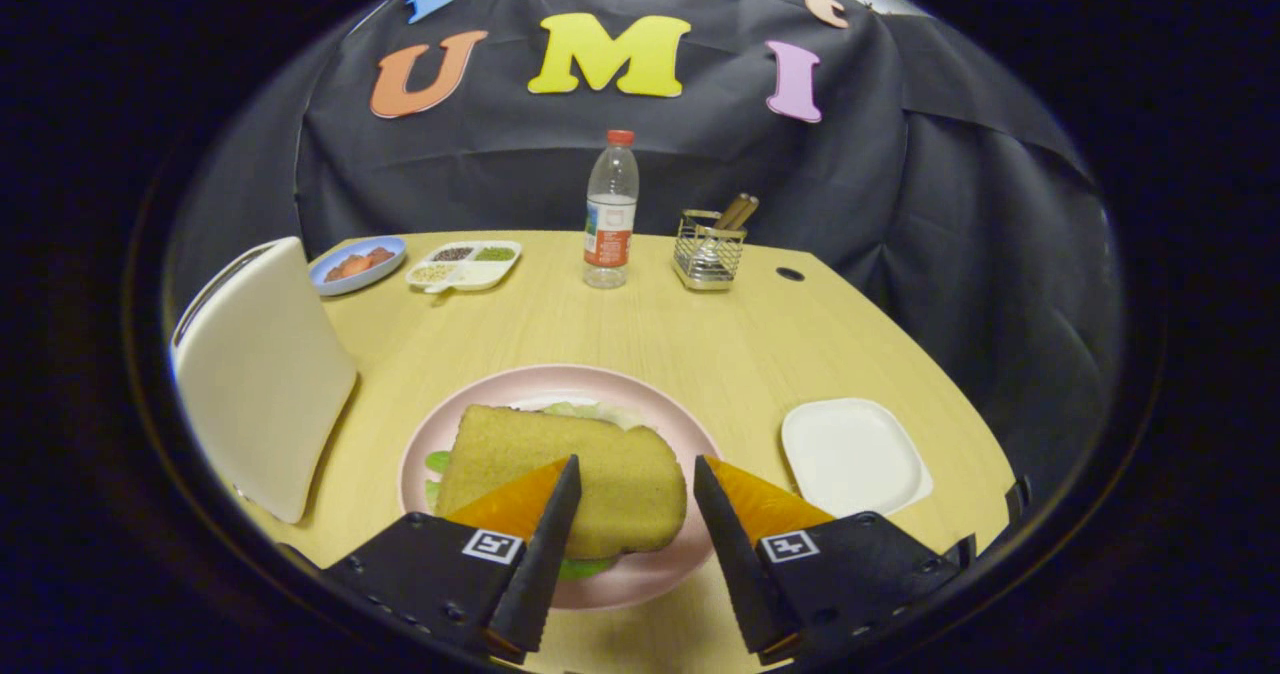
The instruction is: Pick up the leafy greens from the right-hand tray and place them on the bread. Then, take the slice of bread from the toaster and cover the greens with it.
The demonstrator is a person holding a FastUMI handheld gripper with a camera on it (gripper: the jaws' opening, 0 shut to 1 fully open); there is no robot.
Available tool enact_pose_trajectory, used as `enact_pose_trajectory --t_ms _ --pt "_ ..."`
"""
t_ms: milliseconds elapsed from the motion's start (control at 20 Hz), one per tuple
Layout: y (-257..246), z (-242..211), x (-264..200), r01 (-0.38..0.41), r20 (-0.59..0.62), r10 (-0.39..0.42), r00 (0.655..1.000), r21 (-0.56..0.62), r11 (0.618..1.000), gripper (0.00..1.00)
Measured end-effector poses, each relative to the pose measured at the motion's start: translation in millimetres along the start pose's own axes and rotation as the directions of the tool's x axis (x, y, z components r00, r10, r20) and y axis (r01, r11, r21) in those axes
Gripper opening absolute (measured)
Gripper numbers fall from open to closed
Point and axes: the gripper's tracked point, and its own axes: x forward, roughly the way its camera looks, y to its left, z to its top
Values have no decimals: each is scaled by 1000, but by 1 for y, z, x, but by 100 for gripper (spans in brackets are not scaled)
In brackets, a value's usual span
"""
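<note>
Your gripper [635, 474] stands spread apart with nothing held, its fingers straddling the near end of the bread slice [560, 479] at the lower centre of the frame. That slice lies flat on the pink plate [690, 434], covering the leafy greens [585, 410], which peek out at its far and near edges, so the sandwich looks closed. The white tray [850, 454] at lower right is bare, and the toaster [260, 374] stands at left, well apart.

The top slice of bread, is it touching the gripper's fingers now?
Apart. In the gripper view the gripper is open; the top slice of bread lies between and below the fingers, with a gap on each side.
</note>
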Motion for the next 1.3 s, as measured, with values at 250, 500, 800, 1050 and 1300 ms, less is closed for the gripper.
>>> enact_pose_trajectory --t_ms 250,500,800,1050,1300 --pt "0 16 -26 -8 69 9 998 -8 1000 94" --pt "-22 50 -75 42 201 -44 979 12 999 96" --pt "-54 99 -166 65 373 -97 923 97 993 96" --pt "-77 137 -262 75 561 -149 814 153 985 95" --pt "-75 139 -321 36 605 -118 787 147 989 95"
